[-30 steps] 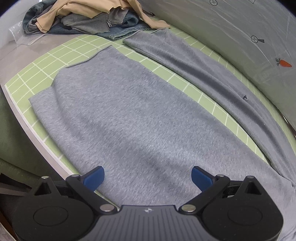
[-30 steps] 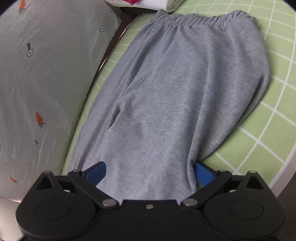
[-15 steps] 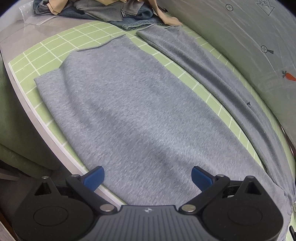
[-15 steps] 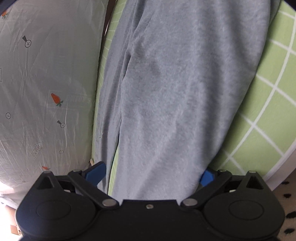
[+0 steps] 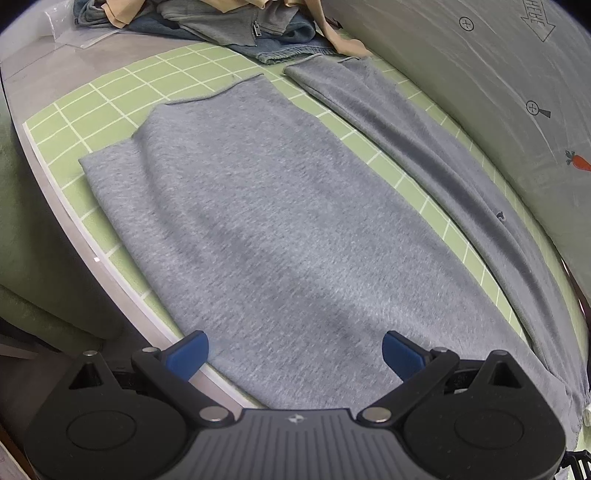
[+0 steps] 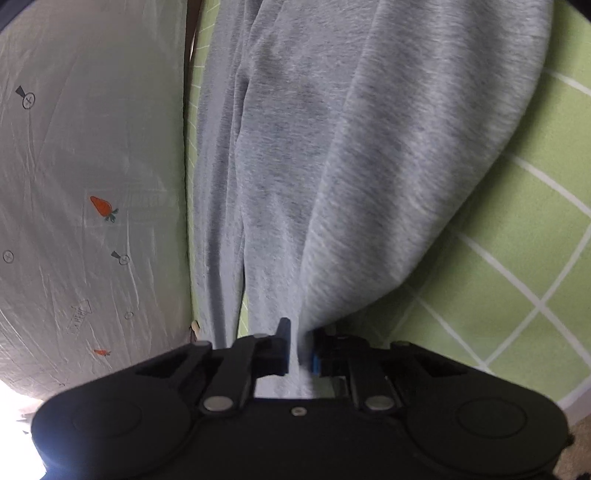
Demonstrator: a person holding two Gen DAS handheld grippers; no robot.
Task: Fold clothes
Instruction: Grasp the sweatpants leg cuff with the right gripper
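While grey sweatpants (image 5: 280, 236) lie flat on green grid mat (image 5: 110, 99), folding barely begun. Right gripper (image 6: 299, 347) pinches fabric at 6 o'clock. Left gripper (image 5: 295, 350) wide, empty. Clothes pile (image 5: 229, 22) at 12 o'clock unfolded.

Even, soft light in both views. Fisheye bends the mat (image 5: 110, 99) grid at edges. Rt view motion-blurred, blown-out glare bottom-left corner; dark vignette corners.

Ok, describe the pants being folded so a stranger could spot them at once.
Find the green grid mat. The grey sweatpants lie spread across it, legs apart, the right gripper pinching one edge. Unlike the clothes pile behind, they are plain grey and flat.
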